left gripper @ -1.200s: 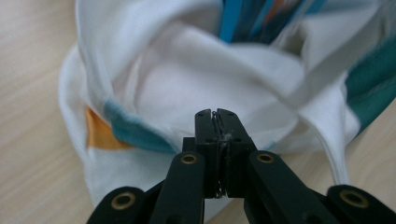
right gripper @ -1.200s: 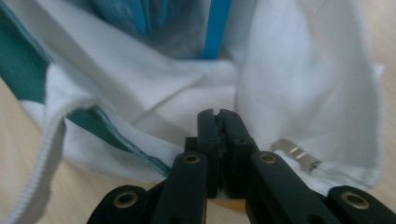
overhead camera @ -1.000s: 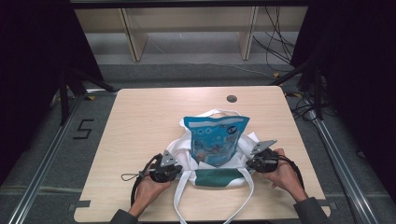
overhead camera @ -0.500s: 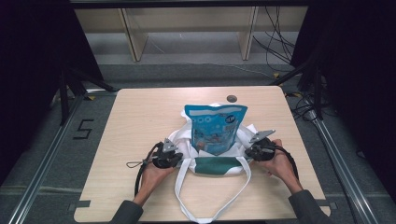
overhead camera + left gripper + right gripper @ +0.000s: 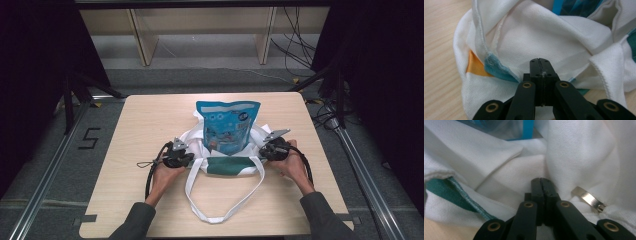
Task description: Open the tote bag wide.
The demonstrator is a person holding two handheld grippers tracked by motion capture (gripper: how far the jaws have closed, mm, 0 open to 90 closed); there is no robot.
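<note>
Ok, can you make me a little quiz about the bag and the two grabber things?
1. True or false: the blue pouch stands inside the white tote bag.
2. The left gripper has its jaws: A wide open, B shut on the bag's cloth, C holding a cup.
3. What colour is the panel on the bag's near side?

Key: 1 true. 2 B. 3 dark green.

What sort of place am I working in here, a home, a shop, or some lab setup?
Most likely a lab or recording rig, not a home: a bare wooden table on a metal rail frame, dark curtains on both sides, loose cables on the floor behind, and a "5" marker on the floor.
</note>
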